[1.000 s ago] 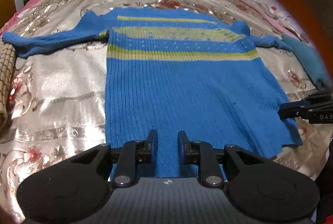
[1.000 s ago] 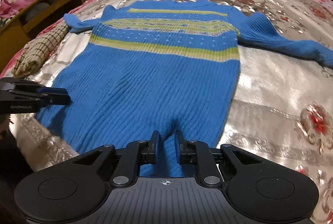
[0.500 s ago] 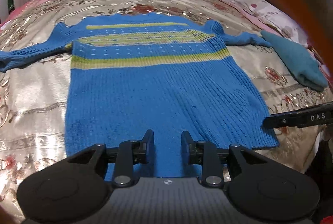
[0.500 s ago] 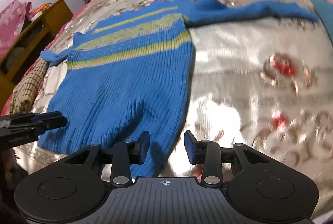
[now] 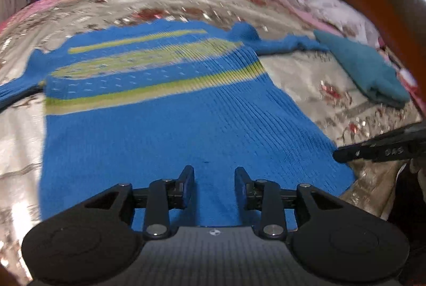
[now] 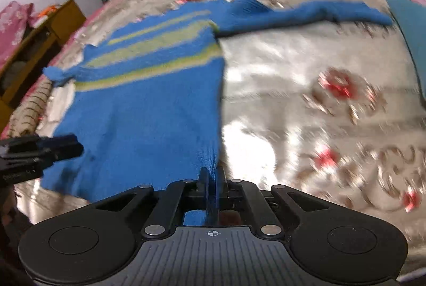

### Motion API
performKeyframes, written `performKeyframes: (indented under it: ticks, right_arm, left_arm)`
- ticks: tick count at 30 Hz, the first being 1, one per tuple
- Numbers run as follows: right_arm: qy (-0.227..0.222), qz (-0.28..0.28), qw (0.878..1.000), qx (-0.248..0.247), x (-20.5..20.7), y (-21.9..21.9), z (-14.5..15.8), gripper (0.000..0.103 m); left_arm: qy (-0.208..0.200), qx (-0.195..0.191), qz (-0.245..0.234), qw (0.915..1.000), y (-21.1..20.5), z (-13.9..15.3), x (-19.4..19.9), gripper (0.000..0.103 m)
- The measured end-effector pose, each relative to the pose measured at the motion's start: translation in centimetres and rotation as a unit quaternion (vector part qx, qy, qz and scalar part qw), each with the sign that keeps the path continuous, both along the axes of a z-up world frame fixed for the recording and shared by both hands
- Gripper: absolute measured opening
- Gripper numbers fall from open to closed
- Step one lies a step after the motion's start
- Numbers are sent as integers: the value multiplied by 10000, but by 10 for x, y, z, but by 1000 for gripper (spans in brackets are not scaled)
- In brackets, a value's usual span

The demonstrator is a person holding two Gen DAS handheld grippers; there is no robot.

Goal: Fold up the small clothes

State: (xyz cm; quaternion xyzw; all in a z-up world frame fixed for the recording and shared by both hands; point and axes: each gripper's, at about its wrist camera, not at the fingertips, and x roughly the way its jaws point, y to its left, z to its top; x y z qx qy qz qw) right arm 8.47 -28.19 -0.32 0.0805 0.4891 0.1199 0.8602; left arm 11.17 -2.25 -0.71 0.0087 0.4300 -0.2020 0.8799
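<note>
One blue ribbed knit sweater with yellow-green stripes (image 5: pixel 170 126) spread flat on a shiny flowered bedcover (image 6: pixel 306 99), one folded teal cloth (image 5: pixel 370 73) beside its sleeve. Two black grippers: left gripper (image 5: pixel 214 183) spread apart above the hem middle. Right gripper (image 6: pixel 212 179) pressed together, pinching the hem corner.

Ribbed blue sweater (image 5: pixel 170 126) with yellow-green chest stripes; shiny silver bedspread (image 6: pixel 306 89) patterned with red flowers and edged pink; plain teal cloth (image 5: pixel 367 67); tan checked cloth (image 6: pixel 26 113); black tongs (image 5: pixel 214 179)
</note>
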Motion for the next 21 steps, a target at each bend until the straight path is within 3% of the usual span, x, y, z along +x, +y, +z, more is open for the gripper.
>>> performKeyframes:
  ticks: [4, 10, 12, 14, 17, 19, 21]
  right_arm:
    - [69, -32, 9997, 211, 3, -13, -2, 12]
    - [-548, -531, 9949, 665, 33, -48, 20, 13]
    - [-579, -862, 9916, 771, 55, -60, 14, 14]
    - [-538, -1020, 9893, 895, 69, -66, 7, 14]
    - [-602, -1062, 9881, 939, 83, -74, 4, 14]
    - [-673, -1155, 9869, 908, 95, -79, 4, 14]
    - [-710, -1276, 9845, 975, 110, -84, 3, 15]
  left_arm:
    - [-91, 91, -367, 9992, -29, 8, 15, 39]
    - [-355, 93, -523, 9980, -69, 18, 61, 41]
    - [-228, 221, -523, 9981, -74, 7, 67, 41]
    - [204, 194, -581, 9979, -73, -10, 68, 41]
    - [48, 317, -835, 9960, -77, -10, 57, 45]
    - [135, 141, -965, 9951, -81, -4, 62, 45]
    - [-76, 117, -996, 9949, -88, 6, 75, 46]
